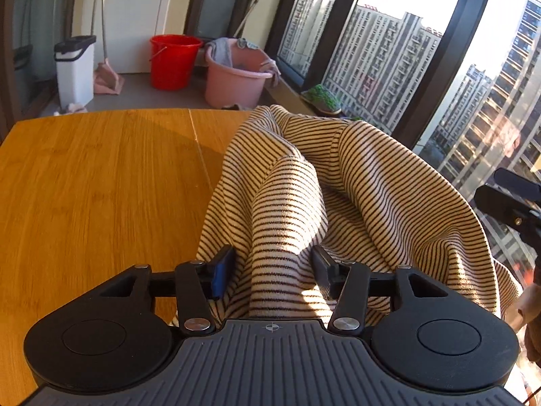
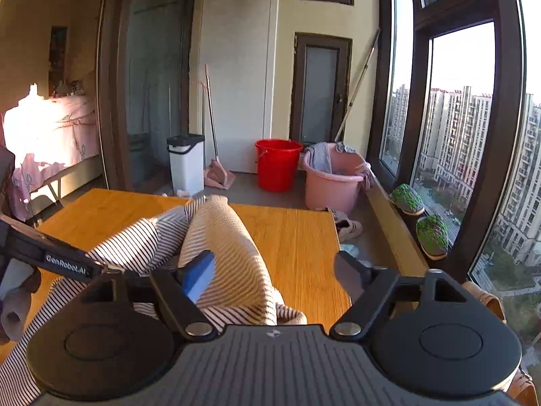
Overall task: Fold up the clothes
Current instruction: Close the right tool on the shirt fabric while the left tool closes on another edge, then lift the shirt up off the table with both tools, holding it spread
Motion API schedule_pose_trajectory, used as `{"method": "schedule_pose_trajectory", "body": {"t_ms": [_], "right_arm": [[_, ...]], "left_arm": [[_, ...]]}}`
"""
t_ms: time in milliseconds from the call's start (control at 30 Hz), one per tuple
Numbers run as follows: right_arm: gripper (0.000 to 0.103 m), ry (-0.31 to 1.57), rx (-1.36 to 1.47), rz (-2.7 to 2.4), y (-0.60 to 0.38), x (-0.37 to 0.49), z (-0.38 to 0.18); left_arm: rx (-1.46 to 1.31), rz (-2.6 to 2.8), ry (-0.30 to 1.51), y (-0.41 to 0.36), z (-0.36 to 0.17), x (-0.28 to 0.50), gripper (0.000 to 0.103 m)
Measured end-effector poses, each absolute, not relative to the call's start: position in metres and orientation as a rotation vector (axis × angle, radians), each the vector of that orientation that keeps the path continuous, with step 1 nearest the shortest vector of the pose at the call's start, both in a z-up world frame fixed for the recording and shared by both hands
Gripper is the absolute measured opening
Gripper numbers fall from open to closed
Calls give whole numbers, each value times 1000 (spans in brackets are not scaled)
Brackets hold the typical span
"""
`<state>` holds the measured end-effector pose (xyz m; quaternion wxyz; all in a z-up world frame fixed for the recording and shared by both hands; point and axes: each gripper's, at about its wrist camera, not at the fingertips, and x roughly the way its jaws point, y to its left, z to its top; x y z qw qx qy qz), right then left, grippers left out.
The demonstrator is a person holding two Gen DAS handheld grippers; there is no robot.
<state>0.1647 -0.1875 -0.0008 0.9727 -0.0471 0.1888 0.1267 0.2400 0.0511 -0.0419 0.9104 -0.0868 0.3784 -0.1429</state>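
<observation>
A cream garment with thin dark stripes [image 1: 338,182] lies bunched on the right part of a wooden table [image 1: 101,176]. My left gripper [image 1: 274,267] has its jaws apart, with a raised fold of the garment lying between them. In the right wrist view the same garment [image 2: 219,243] is heaped at the table's [image 2: 297,237] near left. My right gripper [image 2: 274,270] is open wide over it, its blue left pad [image 2: 199,279] against the cloth. The left gripper's black body [image 2: 50,257] shows at the left edge.
Beyond the table stand a red bucket [image 2: 278,164], a pink basin with cloths [image 2: 333,177], a white bin [image 2: 186,164] and a broom with dustpan [image 2: 216,169]. Tall windows [image 2: 456,135] run along the right, with green-topped slippers [image 2: 432,237] on the sill. A bed [image 2: 50,128] stands far left.
</observation>
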Motion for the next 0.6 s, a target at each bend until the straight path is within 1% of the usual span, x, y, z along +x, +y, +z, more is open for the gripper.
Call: {"method": "schedule_pose_trajectory", "body": {"t_ms": [33,133,233,300,333,367,433,467,533,600], "right_arm": [[103,336,-95,280,-184,166,6],[103,281,-54,323,-174,180,20],[103,291,51,336,-164,213,25],[103,356,106,346,-160,240,18],[103,396,127,354,-158,253,14],[103,437,149,364,-157,267,9],[103,533,275,430,-166,289,-8],[103,582,340,464,-170,299,-17],[103,682,513,552,-182,314,-37],[103,726,544,545,-186,318,-49]], "left_arm": [[-180,-280,769,54,-40,239,47],[-162,-207,717,64,-31,235,47],[-124,-104,645,72,-19,232,47],[-121,-65,611,79,-11,233,48],[-143,-101,613,82,-8,234,56],[-164,-148,620,83,-7,235,61],[-194,-223,625,81,-7,234,81],[-200,-256,627,79,-7,235,84],[-183,-306,631,69,-10,240,93],[-159,-332,650,59,-15,248,96]]}}
